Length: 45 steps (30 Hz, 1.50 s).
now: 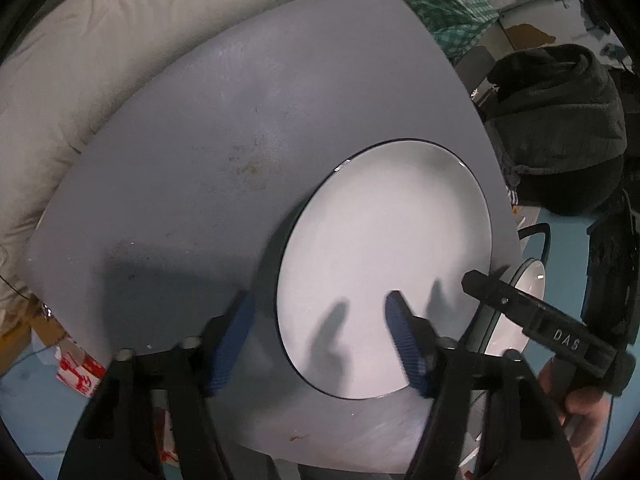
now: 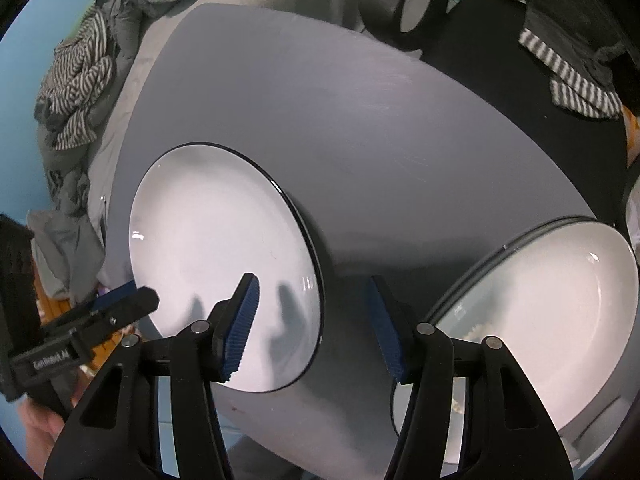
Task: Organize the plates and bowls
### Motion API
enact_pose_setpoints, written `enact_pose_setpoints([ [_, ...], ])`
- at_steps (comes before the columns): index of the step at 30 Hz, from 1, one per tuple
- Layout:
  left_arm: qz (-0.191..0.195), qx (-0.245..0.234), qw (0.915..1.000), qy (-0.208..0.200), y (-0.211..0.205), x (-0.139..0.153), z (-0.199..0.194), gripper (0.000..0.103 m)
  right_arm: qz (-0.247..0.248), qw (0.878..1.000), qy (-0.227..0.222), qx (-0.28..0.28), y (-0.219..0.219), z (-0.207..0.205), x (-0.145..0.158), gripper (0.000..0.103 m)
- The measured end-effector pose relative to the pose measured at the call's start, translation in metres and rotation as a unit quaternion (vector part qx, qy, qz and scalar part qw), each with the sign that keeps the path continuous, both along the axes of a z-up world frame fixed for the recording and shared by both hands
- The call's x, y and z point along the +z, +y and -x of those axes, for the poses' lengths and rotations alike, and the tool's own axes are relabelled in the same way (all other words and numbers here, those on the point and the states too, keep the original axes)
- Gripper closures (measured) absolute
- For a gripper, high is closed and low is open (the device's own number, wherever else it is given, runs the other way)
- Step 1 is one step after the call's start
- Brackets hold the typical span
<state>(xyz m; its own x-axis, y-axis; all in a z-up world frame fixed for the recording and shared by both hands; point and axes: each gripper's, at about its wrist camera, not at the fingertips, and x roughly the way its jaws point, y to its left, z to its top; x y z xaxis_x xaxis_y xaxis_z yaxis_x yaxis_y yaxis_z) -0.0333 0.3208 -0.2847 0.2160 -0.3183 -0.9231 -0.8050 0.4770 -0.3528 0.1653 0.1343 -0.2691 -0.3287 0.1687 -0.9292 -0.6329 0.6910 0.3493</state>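
A white plate with a dark rim (image 1: pixel 380 256) lies flat on the grey table (image 1: pixel 208 152); it also shows in the right wrist view (image 2: pixel 216 248). My left gripper (image 1: pixel 320 336) is open and empty, hovering over the plate's near-left edge. My right gripper (image 2: pixel 312 324) is open and empty, just right of the plate's near edge. A second white, dark-rimmed dish (image 2: pixel 552 320) sits at the table's right edge, partly past it; its edge shows in the left wrist view (image 1: pixel 520 304).
A cream duvet (image 1: pixel 80 64) lies beyond the table's far-left side. Striped and grey clothes (image 2: pixel 80 80) are piled at the left, a black bag (image 1: pixel 560 132) at the right. A red-white box (image 1: pixel 78 372) lies on the blue floor.
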Motion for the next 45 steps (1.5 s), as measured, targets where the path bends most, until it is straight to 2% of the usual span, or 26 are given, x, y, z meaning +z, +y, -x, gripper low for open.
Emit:
enact_pose_setpoints([
  [4,-0.002,-0.006,1.0,0.001,0.003,-0.003,-0.003,0.052,-0.005,1.0,0.002,0.012,0.006,0.004,-0.001,0.064],
  [8,-0.002,-0.022,0.9997,0.006,0.004,-0.008,-0.007,0.065,-0.006,1.0,-0.009,0.027,0.011,0.007,-0.001,0.068],
  [11,-0.008,-0.026,0.9995,0.013,0.002,-0.011,-0.009,0.066,-0.004,0.999,-0.014,0.034,0.013,0.007,-0.002,0.069],
  [14,-0.015,-0.031,0.9992,0.021,0.003,-0.013,-0.006,0.073,0.001,0.999,-0.019,0.038,0.013,0.005,-0.004,0.076],
  [16,-0.006,-0.025,0.9994,0.022,0.005,-0.015,-0.003,0.075,0.009,0.999,-0.017,0.038,0.013,0.005,-0.007,0.083],
  [20,-0.01,-0.016,0.9995,0.026,0.01,-0.014,0.001,0.082,0.023,0.999,-0.013,0.038,0.014,0.007,-0.01,0.086],
  [31,-0.039,-0.021,0.9988,0.018,0.006,-0.007,0.004,0.083,0.025,0.999,-0.014,0.034,0.012,0.007,-0.008,0.087],
  [45,-0.05,-0.031,0.998,0.023,-0.001,-0.001,0.001,0.084,0.008,0.999,-0.016,0.035,0.003,0.013,-0.003,0.088],
])
